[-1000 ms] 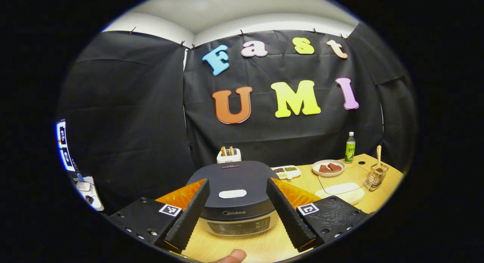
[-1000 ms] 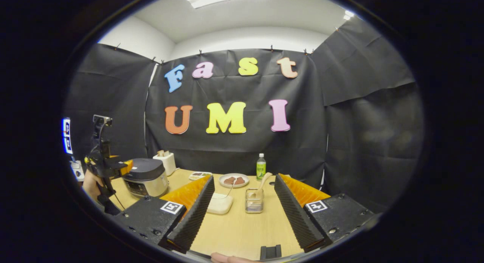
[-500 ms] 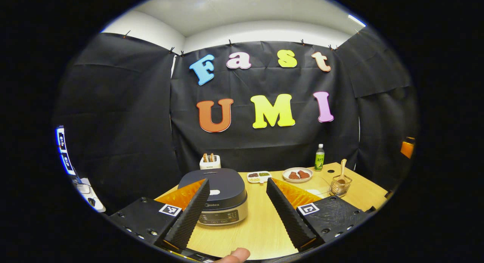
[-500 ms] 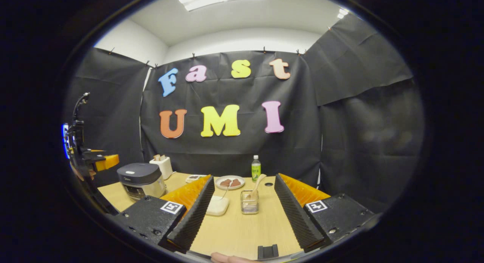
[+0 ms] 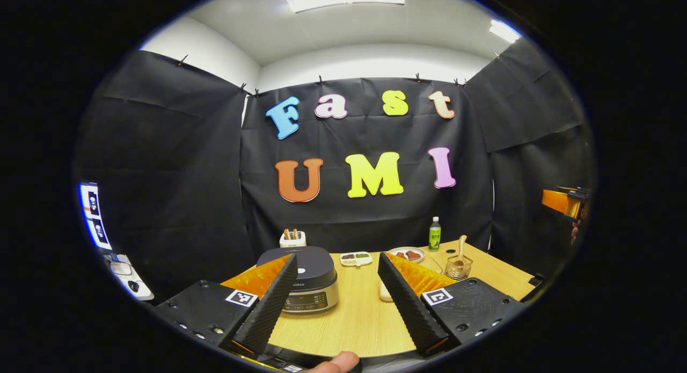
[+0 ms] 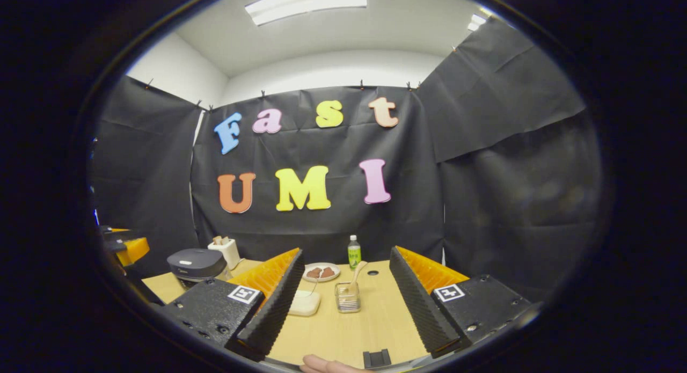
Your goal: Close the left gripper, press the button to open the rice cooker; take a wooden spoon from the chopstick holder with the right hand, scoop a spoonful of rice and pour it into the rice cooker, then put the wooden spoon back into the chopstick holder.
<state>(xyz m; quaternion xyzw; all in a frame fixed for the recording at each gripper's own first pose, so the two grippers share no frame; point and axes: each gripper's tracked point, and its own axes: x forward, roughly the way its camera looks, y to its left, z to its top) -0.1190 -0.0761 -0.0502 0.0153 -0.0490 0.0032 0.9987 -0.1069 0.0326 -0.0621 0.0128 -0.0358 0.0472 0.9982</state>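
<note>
Standing beyond the left gripper [image 5: 335, 303], the rice cooker [image 5: 307, 277], lid down

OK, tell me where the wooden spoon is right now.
The pale wooden spoon stands tilted in the wire chopstick holder, mid-table in the right gripper view, just in front of the green bottle and right of the white lidded dish.

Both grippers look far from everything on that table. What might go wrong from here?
The left gripper is wide open with the rice cooker lid down; pressing the button with spread fingers could miss. The wooden spoon leans in a light wire chopstick holder, which might tip when the right gripper pulls.
</note>
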